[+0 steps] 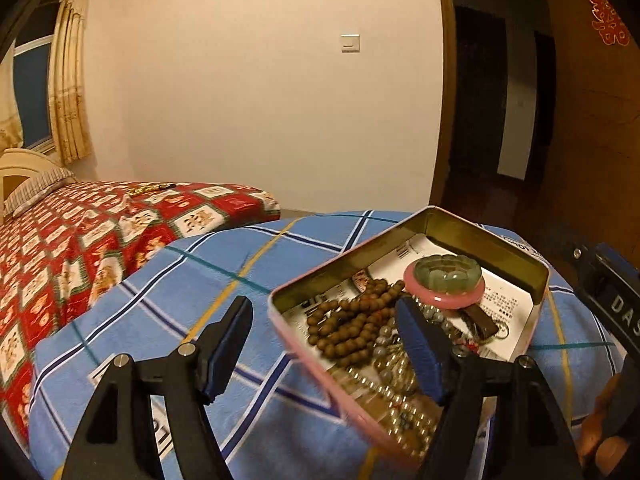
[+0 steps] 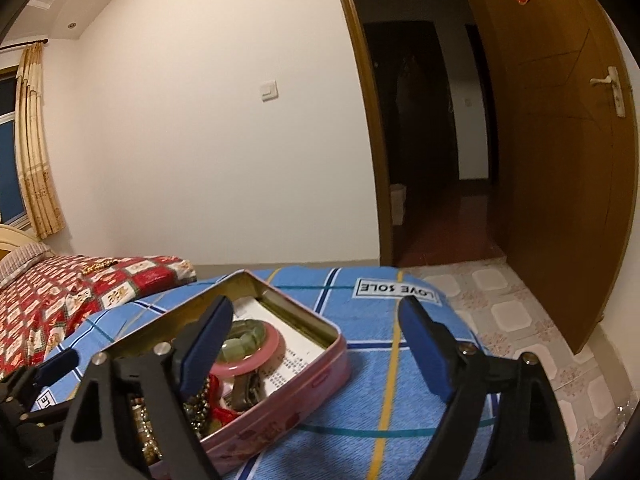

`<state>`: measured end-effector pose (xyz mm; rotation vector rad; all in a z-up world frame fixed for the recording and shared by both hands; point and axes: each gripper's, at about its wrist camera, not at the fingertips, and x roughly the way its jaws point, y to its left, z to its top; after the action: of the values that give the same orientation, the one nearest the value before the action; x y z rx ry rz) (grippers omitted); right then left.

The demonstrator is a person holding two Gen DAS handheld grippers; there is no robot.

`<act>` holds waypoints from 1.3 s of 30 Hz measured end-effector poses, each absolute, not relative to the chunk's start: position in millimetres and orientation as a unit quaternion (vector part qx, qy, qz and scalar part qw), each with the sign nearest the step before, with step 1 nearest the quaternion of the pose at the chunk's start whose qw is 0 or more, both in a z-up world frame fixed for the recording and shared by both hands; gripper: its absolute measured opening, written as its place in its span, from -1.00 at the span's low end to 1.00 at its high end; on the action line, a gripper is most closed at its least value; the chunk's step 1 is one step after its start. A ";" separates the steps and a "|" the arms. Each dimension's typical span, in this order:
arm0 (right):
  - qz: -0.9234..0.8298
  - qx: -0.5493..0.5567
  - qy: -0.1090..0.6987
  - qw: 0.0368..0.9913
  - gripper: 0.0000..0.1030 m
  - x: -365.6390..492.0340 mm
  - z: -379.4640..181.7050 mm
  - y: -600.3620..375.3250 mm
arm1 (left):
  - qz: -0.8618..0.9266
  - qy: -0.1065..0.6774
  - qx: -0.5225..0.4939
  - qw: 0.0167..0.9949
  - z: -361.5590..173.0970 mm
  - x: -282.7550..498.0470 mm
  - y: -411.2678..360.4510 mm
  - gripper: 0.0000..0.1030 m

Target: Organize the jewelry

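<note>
A shallow rectangular metal tin (image 1: 472, 236) with rounded corners is lying on a blue checked cloth (image 1: 180, 280) that is covering a soft, rounded surface. The tin's outside is pink and slightly glossy; the inside walls are dull gold metal. A printed white paper sheet (image 1: 502, 300) is lining its bottom.

Inside the tin the jewellery is lying in a loose heap – a string of round brown wooden beads (image 1: 348, 324), matte and grainy, and strands of small shiny metallic and glassy beads (image 1: 390, 390) towards the near end. A smooth pink bangle (image 1: 444, 299) is resting on this heap, and a pale green translucent bracelet of ribbed segments (image 1: 448, 270) is sitting on top of the bangle.

The left gripper (image 1: 326, 350) is standing wide apart and gripping nothing – its right blue-padded finger is hanging over the tin, the other over the cloth. The right gripper (image 2: 314, 344) is also spread wide and empty, the tin's far right corner lying between its fingers.
</note>
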<state>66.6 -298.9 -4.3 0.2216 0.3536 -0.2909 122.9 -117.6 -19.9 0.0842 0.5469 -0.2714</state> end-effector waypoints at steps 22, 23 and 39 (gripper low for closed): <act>-0.166 0.062 0.159 0.971 0.84 17.7 0.4 -262.3 | -0.127 0.249 0.045 0.959 -17.0 66.5 -91.9 0.43; -0.166 0.061 0.159 0.971 0.84 14.3 0.5 -259.3 | -0.127 0.247 0.045 0.959 -16.6 63.9 -91.2 0.43; -0.189 0.095 0.083 0.974 0.97 -34.6 8.8 -249.9 | -0.135 0.196 0.034 0.971 -7.0 29.9 -77.5 0.43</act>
<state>-34.6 -249.9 8.8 0.1925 0.1667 -0.3817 29.9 -77.5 -7.0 0.0687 0.3965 -0.2734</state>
